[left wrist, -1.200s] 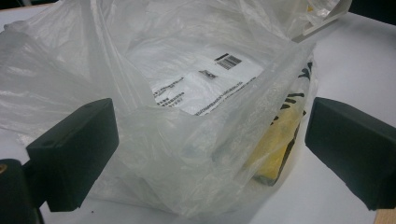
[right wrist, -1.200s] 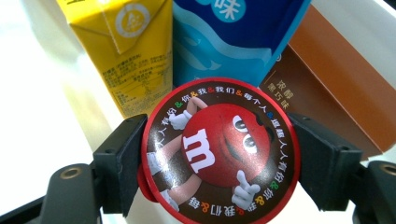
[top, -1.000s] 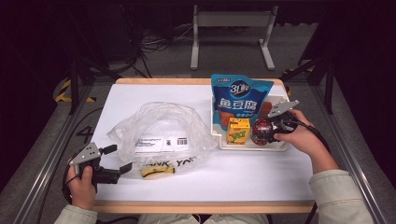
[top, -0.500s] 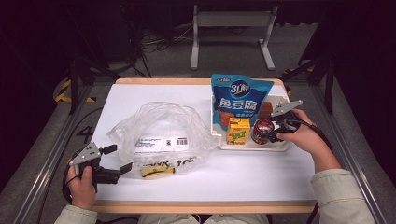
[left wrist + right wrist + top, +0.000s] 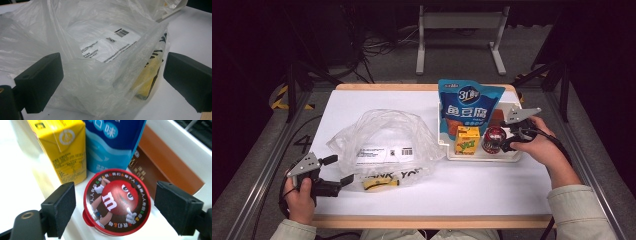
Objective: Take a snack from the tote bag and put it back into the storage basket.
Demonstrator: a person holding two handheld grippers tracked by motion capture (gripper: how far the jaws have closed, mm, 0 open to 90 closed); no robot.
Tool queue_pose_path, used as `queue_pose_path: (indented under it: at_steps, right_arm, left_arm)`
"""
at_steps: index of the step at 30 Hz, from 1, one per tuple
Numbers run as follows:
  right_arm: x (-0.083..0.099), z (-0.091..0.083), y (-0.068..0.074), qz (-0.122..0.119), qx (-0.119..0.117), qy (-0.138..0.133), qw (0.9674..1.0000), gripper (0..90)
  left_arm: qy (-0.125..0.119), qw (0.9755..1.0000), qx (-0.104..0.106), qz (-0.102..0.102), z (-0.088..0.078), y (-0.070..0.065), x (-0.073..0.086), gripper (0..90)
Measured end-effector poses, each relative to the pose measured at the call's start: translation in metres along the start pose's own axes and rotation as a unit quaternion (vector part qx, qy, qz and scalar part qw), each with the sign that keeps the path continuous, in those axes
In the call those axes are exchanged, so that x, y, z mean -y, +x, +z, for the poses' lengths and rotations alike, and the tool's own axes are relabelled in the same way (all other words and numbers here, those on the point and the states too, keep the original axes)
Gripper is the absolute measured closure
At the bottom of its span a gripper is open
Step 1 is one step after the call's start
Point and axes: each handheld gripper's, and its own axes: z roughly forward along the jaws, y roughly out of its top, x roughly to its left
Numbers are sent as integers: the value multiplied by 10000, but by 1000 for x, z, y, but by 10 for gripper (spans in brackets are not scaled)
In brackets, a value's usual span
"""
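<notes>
The right tongs stand wide open with their jaws either side of the red round candy tub, whose lid bears a cartoon figure; the pads are clear of it, having just been opening. The tub sits in the white tray near the desk's right edge, just beside a yellow drink carton, with a blue pouch standing behind both and a brown box at the back of the tray. Near the desk's front left corner the left tongs also gape open, a fold of the clear plastic bag lying loose between their jaws, a yellow packet inside it
</notes>
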Motion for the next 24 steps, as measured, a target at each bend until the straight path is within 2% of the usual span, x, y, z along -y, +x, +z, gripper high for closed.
queue_pose_path:
  at_steps: [5, 11, 20, 24]
  right_arm:
    - [-4, -13, 5, 96, 143, -274, 9995, 181]
    - [-6, -30, 17, 305, 260, -637, 9972, 180]
    - [-3, -52, 47, 541, 94, -1158, 9918, 181]
    - [-4, -57, 56, 526, 41, -1308, 9900, 181]
  left_arm:
    - [11, 10000, -2, -2, -1, 0, 0, 34]
    - [-2, 10000, 43, 2, 0, 0, 0, 34]
    - [-1, 10000, 35, 26, -1, -2, 1, 33]
    - [-14, 10000, 37, 26, -1, -2, 1, 33]
